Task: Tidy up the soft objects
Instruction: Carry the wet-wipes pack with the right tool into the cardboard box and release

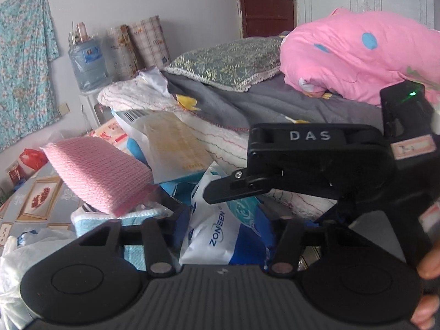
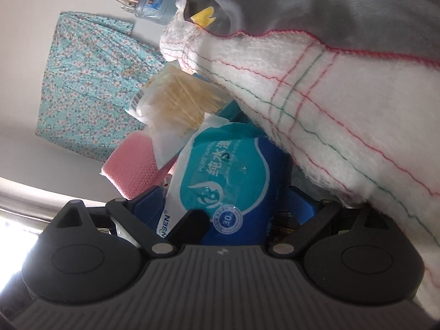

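wipes pack (image 2: 225,176) lies between the open right claw (image 2: 220,206) fingers.

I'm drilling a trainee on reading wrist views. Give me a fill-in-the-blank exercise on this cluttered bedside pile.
1. The packet of wet wipes between the right gripper's fingers is white and ____.
2. The knitted cloth left of the wipes is ____.
3. The pink quilt on the bed has ____ dots.
4. The grey blanket lies ____ the white stitched blanket.

Missing words: blue; pink; blue; on top of
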The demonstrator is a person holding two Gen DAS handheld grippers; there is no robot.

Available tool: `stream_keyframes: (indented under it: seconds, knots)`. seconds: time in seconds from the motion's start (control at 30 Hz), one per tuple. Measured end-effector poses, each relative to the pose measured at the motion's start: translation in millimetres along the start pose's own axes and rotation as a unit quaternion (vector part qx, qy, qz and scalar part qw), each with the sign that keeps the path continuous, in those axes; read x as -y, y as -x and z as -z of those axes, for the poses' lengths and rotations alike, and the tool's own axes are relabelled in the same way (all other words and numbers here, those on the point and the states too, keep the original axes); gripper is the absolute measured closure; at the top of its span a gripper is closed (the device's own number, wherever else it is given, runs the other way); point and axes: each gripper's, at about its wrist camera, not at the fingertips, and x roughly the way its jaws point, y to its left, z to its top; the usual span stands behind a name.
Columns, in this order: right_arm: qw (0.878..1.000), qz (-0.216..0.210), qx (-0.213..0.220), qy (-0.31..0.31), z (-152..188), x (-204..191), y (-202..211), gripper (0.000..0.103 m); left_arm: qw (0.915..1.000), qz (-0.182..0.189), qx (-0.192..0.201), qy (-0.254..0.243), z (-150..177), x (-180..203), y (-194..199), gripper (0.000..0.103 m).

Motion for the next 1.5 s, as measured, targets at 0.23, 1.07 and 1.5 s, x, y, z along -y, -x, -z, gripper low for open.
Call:
stream_keyframes:
  seconds: [0.23, 1.07, 1.5]
  knots:
    - [1.0, -0.005, 0.015, 0.021, 0.7, -4.3, -4.8, 0.024, 1.0, -0.005, -0.001, 0.008, 0.9, 0.9, -1.5, 0.065]
    - [0.973, -0.087, 0.047, 0.208, 76.7, -109.1, 97.6, 0.028, 0.9865, -0.085, 0.133, 0.043, 14.2, 1.6, 156.4, 0.066]
    - [0.927, -0.157, -0.129, 0.314, 157.3, -259.7, -15.1, 0.028, 0.9451, -0.243, 0.124, 0.18, 36.0, -133.8, 227.2, 0.065]
